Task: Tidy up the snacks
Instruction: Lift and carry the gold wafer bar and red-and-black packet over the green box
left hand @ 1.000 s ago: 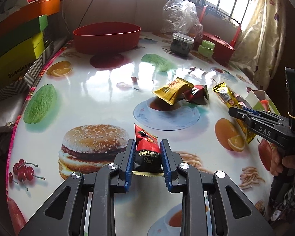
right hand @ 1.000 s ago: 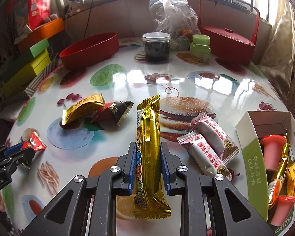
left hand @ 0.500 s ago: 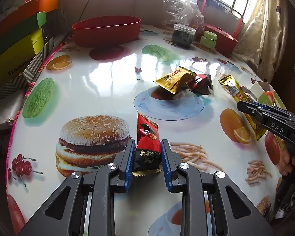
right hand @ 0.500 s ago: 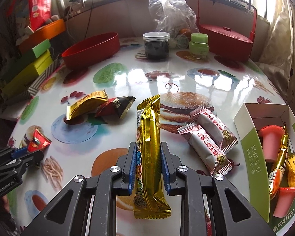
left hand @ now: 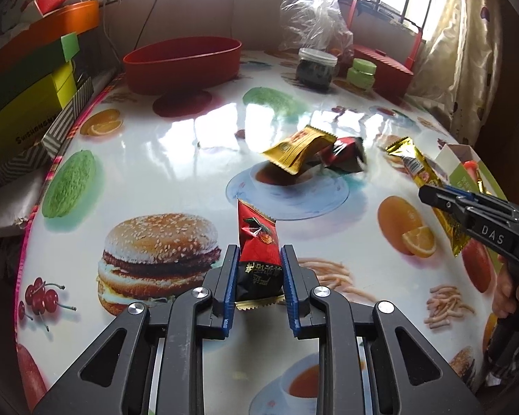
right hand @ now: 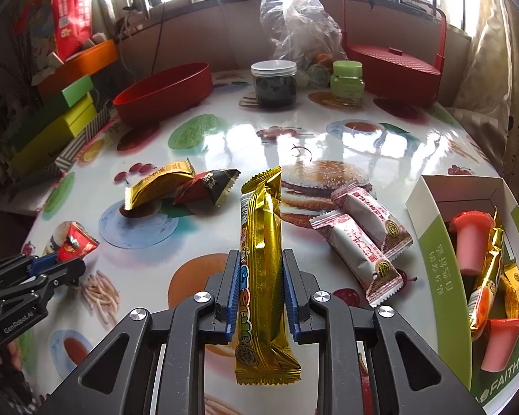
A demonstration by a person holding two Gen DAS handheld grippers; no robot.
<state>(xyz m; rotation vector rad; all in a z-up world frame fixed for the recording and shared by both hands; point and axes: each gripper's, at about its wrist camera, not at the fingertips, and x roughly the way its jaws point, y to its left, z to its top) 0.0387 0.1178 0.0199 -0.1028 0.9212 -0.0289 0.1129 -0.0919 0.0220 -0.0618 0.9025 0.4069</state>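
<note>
Above the glossy food-print tablecloth [left hand: 176, 152] by the window, the left gripper [left hand: 259, 269] is pinching a red-black packet [left hand: 257, 259] while the right gripper [right hand: 259, 276] is clamping a gold snack bar [right hand: 261, 242].

Bright window backlight, tabletop [left hand: 207, 131] glare, dark fisheye corners.

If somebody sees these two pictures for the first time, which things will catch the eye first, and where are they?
Probably the long gold snack bar gripped in the right gripper, and the red-and-black packet gripped in the left gripper, both in the foreground. Next, the glossy table printed with burgers and fruit, and the green-and-white box at the right edge, already holding pink jelly cups.
</note>
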